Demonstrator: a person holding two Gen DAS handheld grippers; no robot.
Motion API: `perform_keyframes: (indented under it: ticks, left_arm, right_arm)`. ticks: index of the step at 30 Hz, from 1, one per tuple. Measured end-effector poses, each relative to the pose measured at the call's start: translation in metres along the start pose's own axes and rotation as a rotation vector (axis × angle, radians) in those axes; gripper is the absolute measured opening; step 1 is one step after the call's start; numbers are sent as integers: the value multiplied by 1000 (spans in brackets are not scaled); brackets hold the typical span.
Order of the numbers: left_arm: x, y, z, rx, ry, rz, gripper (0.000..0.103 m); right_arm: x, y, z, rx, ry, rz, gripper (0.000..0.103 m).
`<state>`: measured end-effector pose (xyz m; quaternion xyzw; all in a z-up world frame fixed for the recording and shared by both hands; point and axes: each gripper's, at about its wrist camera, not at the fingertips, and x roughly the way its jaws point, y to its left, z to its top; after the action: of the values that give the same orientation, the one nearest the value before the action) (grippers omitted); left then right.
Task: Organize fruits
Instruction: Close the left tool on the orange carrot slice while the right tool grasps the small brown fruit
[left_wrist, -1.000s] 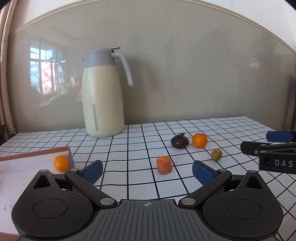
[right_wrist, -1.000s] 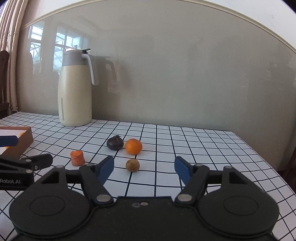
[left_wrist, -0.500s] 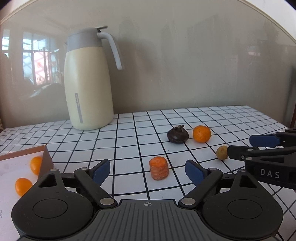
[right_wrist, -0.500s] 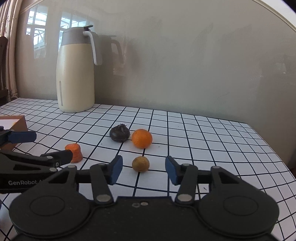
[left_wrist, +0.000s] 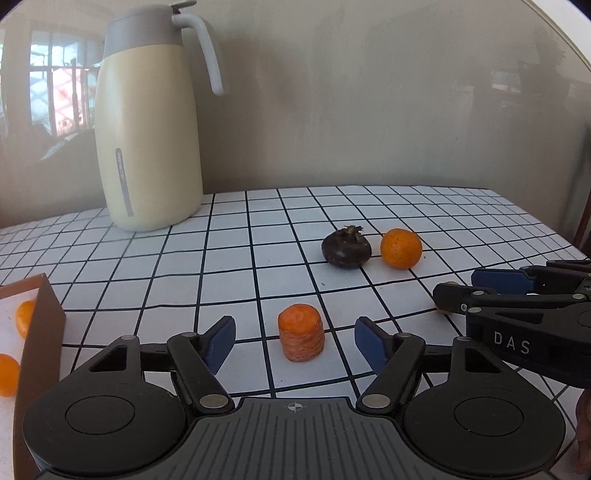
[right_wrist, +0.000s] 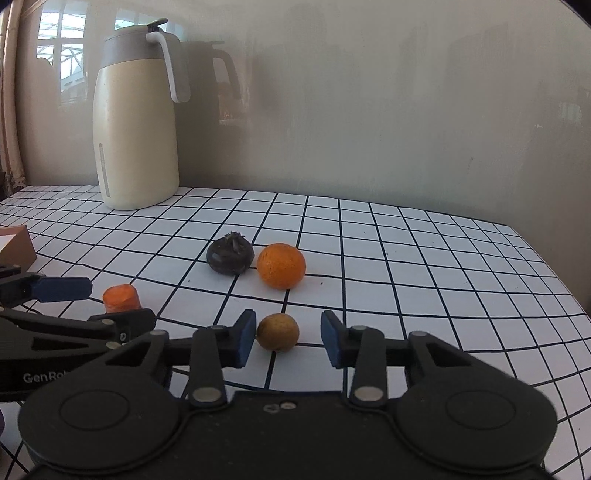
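Both grippers angled down at table: L gripper (left_wrist: 294, 339) jaws just been closing, carrot chunk (left_wrist: 301, 332) between, untouched; R gripper (right_wrist: 288, 338) closing round small brownish fruit (right_wrist: 277, 331), gaps still visible.

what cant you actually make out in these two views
- Box: cut off by the left edge in both views, so its full contents are unknown; two oranges show partly in the left wrist view.
- Small brown fruit: in the left wrist view the right claw hides almost all of it.
- Carrot piece: in the right wrist view the left claw covers its base.
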<state>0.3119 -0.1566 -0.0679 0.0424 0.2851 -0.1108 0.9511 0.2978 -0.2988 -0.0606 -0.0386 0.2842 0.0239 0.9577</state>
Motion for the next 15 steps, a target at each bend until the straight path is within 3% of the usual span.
perform_keyframes:
  ticks: [5,7,9,15]
  left_arm:
    - [6,-1,2,1,14,5,71]
    - [8,-2,3,8,19,6,66]
    - [11,-5,3,25,35,9,48]
    - [10,-9,3,47,29,-5,28]
  right_arm:
    - [10,1,0,11,30,6,25]
    - [11,0,0,15,34,10,21]
    - [11,0,0,14,41,14,18]
    - [9,-1,0,19,35,20,17]
